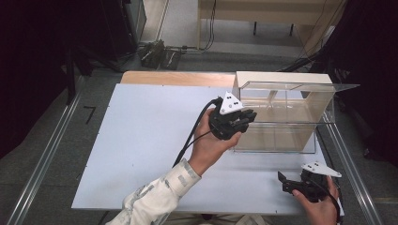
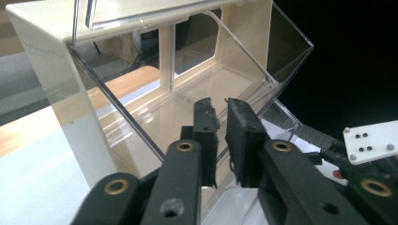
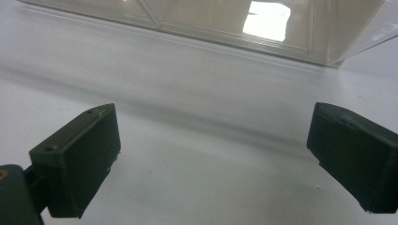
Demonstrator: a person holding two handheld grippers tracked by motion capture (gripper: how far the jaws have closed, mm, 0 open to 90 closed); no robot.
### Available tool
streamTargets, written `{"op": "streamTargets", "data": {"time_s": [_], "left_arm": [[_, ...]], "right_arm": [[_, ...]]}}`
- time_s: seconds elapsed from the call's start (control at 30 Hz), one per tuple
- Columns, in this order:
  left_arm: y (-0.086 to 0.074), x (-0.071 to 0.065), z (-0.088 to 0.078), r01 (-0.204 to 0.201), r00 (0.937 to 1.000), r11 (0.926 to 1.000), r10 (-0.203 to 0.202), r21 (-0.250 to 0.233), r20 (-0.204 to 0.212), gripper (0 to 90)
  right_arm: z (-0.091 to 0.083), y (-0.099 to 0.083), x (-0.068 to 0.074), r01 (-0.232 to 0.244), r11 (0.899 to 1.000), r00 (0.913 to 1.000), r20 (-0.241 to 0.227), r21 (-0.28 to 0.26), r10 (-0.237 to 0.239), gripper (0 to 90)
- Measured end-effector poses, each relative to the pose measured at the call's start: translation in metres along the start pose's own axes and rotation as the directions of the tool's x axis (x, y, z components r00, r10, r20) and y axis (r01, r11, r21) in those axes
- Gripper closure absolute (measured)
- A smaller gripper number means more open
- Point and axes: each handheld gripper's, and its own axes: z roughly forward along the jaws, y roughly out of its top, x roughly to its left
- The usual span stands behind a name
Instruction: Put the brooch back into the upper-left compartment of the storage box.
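In the high view, the left tool [image 1: 248,116] is sitting at the centre of the frame, gripped by the person's left hand [image 1: 212,145], with its tip pointing toward the right of the frame at the near left corner of the clear box [image 1: 286,117]. The forearm, in a pale patterned sleeve [image 1: 157,197], is reaching up diagonally from the bottom centre, and the wrist is bent back. A black cable [image 1: 190,138] is trailing down from the tool along the arm.

In the left gripper view, the jaws are standing nearly pressed together, a narrow slit between them, holding nothing. They are pointing into the open front of the box, whose cream frame [image 2: 44,61] is occupying the upper left.

The right tool [image 1: 284,182] is lying low at the lower right of the high view, held by the right hand [image 1: 321,206], pointing toward the left of the frame over the white desk [image 1: 141,140]. In the right gripper view, its jaws are spread wide apart, empty, above the desk surface, with the box's bottom edge [image 3: 225,42] running along the top of the frame.

The box is standing at the right centre of the high view, on the desk.
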Motion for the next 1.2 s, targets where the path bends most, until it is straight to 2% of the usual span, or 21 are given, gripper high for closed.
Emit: {"op": "streamTargets", "data": {"time_s": [0.23, 0.33, 0.4, 0.67, 0.97, 1.2], "left_arm": [[0.001, -0.001, -0.004, -0.002, 1.0000, 0.9999, 0.002, -0.013, 0.004, 77.3], [0.001, -0.002, -0.009, 0.005, 1.0000, 0.9997, -0.005, -0.024, 0.008, 69.9], [0.000, -0.001, -0.012, 0.006, 0.9999, 0.9997, -0.006, -0.025, 0.008, 69.8], [-0.008, 0.002, -0.025, 0.025, 0.9996, 0.9988, -0.025, -0.043, 0.013, 62.3], [-0.026, 0.015, -0.041, 0.051, 0.9987, 0.9969, -0.051, -0.061, -0.002, 54.6], [-0.041, 0.023, -0.055, 0.045, 0.9971, 0.9970, -0.049, -0.063, -0.058, 44.4]], "right_arm": [[0.000, 0.000, 0.000, 0.000, 1.000, 1.0000, 0.001, -0.001, 0.000, 1.4], [0.000, 0.000, 0.000, 0.004, 1.000, 1.0000, 0.001, 0.002, -0.004, 1.4], [0.000, 0.000, 0.000, 0.003, 1.000, 1.0000, 0.001, 0.001, -0.003, 1.4], [0.000, 0.000, 0.000, 0.002, 1.000, 1.0000, 0.005, 0.003, -0.002, 1.4], [0.001, 0.000, 0.001, 0.004, 1.000, 1.0000, 0.008, 0.003, -0.004, 1.4], [0.001, 0.000, 0.001, 0.002, 1.000, 0.9999, 0.010, 0.003, -0.002, 1.4]]}}
